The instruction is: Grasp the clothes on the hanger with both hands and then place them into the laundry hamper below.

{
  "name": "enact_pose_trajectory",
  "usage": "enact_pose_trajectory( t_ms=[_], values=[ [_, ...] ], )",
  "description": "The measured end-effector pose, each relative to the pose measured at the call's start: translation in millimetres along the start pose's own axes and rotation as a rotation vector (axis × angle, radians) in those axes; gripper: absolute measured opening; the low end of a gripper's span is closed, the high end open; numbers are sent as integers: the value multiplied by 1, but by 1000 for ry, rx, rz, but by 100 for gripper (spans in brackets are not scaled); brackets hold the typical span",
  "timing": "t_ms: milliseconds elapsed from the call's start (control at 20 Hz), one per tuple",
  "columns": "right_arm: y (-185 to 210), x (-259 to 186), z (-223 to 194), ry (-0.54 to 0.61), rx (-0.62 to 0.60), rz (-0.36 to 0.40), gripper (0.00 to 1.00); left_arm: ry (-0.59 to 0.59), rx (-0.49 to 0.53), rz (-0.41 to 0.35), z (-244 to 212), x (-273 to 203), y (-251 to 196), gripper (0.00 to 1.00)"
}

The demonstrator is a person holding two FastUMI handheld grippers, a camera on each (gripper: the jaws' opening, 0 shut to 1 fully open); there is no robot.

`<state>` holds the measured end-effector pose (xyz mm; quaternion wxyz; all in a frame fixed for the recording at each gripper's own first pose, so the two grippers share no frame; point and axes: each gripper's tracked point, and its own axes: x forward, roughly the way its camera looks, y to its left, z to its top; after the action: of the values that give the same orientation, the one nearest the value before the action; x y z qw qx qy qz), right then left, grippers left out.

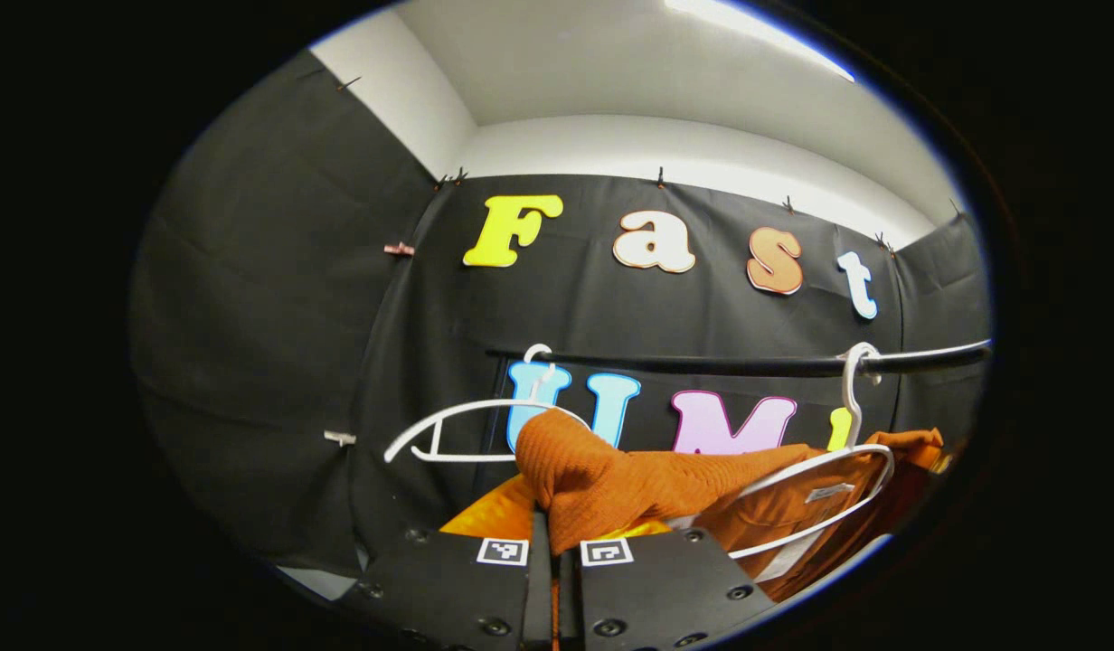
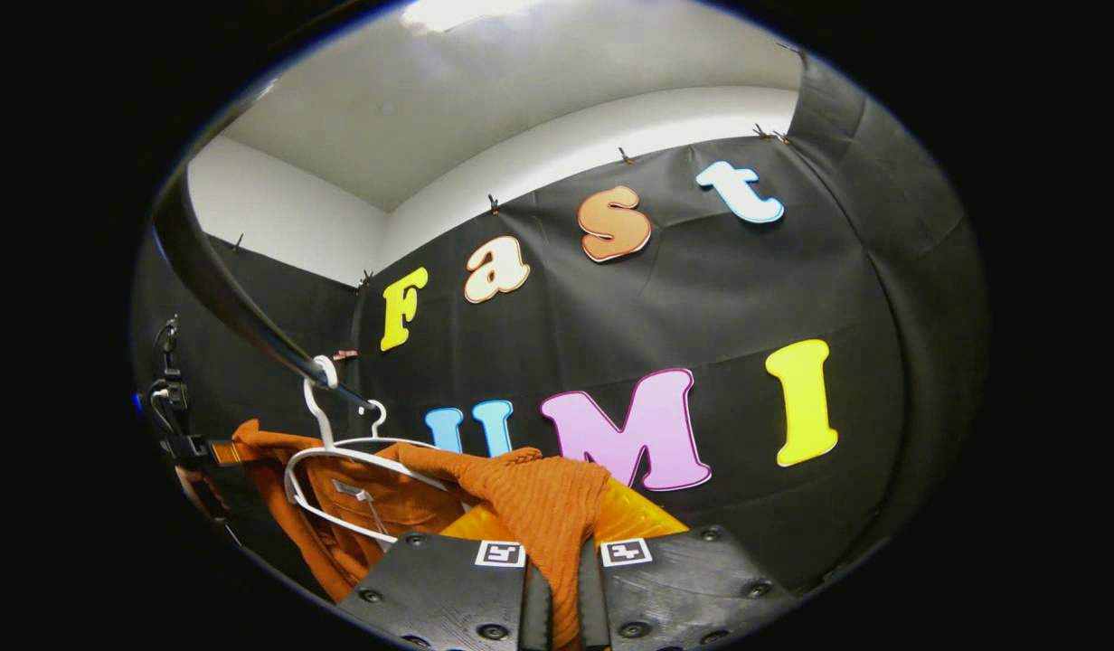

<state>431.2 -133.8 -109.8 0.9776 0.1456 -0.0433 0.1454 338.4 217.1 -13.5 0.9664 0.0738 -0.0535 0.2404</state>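
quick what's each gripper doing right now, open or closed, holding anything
Left gripper: closed, jaws pinching the orange knit garment.
Right gripper: closed, jaws pinching the same orange knit garment.

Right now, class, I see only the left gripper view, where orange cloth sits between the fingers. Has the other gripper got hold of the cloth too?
Observer: Yes. In the right gripper view the right gripper is shut on the orange cloth, which runs down between its fingers.
Operator: Is there anything past the loaded hanger that I cannot see?
Observer: A black clip hangs beyond the white hanger, at the far left of that view.
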Motion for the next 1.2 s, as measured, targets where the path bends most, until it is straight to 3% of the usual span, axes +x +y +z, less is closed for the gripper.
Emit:
enact_pose_trajectory(
  t_ms=[200,300,350,400,500,550,600,850,900,1200],
  values=[
    [-6,16,-23,60,4,-16,16,79,74,-33,-26,25,15,7],
    [-15,17,-43,118,11,-34,11,167,63,-44,-57,34,20,7],
    [-17,18,-53,143,21,-40,11,196,55,-47,-71,37,20,7],
    [-19,16,-65,168,38,-40,20,217,48,-44,-82,38,21,7],
    [-15,14,-73,176,94,-32,16,261,21,-33,-107,38,29,7],
    [-19,11,-80,189,88,-44,20,286,-14,-41,-120,35,29,7],
    [-25,9,-92,219,66,-64,18,311,-38,-48,-132,30,27,7],
    [-28,-21,-150,370,39,-118,16,423,0,-54,-185,5,11,7],
    [-24,-27,-160,394,51,-119,20,448,-5,-66,-193,0,7,7],
    [17,-46,-198,503,114,-59,16,541,-48,-122,-224,-34,-18,7]
  ],
)
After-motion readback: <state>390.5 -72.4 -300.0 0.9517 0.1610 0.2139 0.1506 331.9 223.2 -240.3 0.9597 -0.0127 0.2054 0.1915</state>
